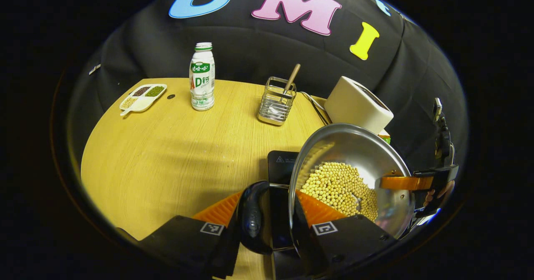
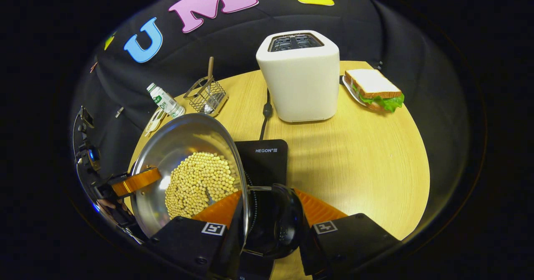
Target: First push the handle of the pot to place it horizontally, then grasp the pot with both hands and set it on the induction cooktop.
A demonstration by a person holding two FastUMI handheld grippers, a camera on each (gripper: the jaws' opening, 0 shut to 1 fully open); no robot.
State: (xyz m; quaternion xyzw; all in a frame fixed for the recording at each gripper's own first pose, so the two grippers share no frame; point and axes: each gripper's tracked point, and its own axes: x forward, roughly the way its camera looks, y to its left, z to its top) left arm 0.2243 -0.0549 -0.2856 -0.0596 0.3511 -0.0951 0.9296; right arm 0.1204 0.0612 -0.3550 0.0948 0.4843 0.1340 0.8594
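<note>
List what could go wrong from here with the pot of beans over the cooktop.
1. The shiny steel pot sits tilted with loose yellow soybeans inside; more tilt may spill them.
2. Each gripper, left and right, pinches a black handle and the rim, so the pot may slip.
3. It is off-centre over the black induction cooktop and may land askew.

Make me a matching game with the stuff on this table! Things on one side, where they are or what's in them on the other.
Things:
1. pot
2. toaster
3. sandwich
4. wire basket

Descriptions:
A. white, with its slots facing up
B. holds a utensil with a wooden handle
C. full of yellow beans
D. sits on a plate beside the toaster

Pairs: 1-C, 2-A, 3-D, 4-B
</note>
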